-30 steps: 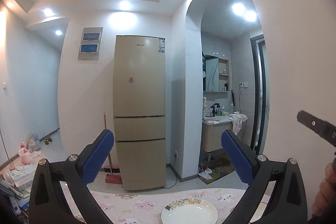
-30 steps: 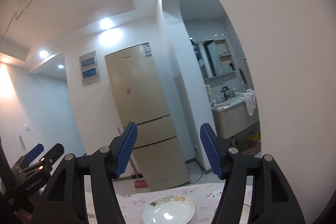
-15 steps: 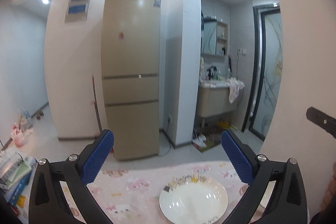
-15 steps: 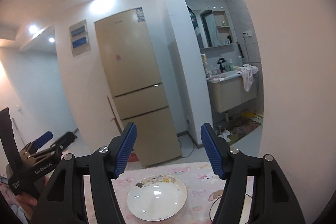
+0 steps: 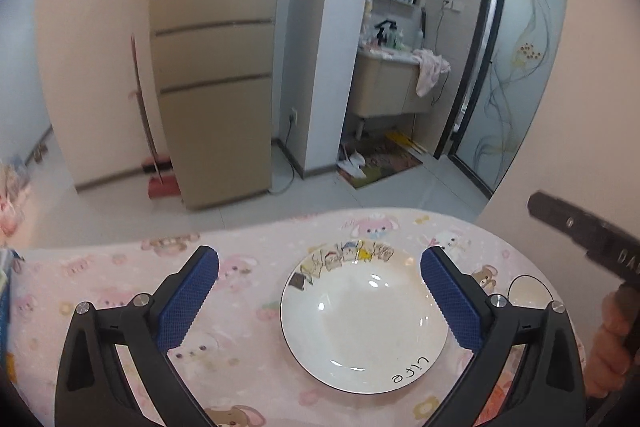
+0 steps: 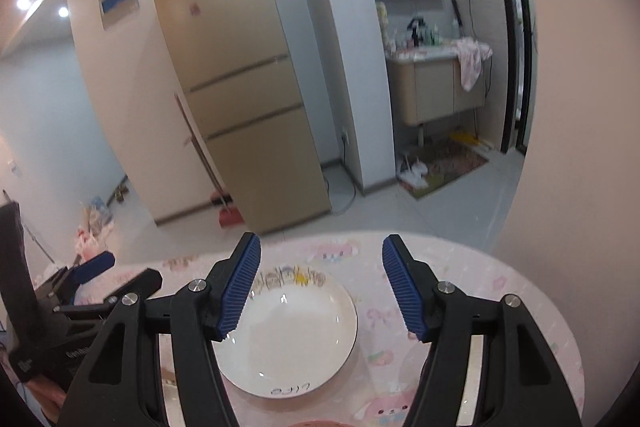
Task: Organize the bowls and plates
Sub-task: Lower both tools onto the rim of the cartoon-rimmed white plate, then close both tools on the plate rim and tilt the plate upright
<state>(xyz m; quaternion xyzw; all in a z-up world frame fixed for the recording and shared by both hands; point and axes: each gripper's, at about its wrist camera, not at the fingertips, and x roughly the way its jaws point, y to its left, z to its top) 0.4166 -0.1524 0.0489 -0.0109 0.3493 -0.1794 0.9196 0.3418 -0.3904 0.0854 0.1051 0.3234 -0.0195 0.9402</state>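
A white plate with cartoon figures on its far rim and the word "Life" on its near rim lies on the table with a pink cartoon cloth. My left gripper is open and empty above the table; the plate lies under its right finger. The plate also shows in the right wrist view. My right gripper is open and empty, hovering over the plate. The left gripper's body shows at the left in the right wrist view. Part of the right gripper shows in the left wrist view.
Beyond the table's far edge stand a beige fridge, a broom, and a washroom alcove with a vanity and a glass door. A wall runs along the table's right side.
Both grippers have tilted downward and come closer to the table. The plate now fills much more of both views. Both grippers stayed open.
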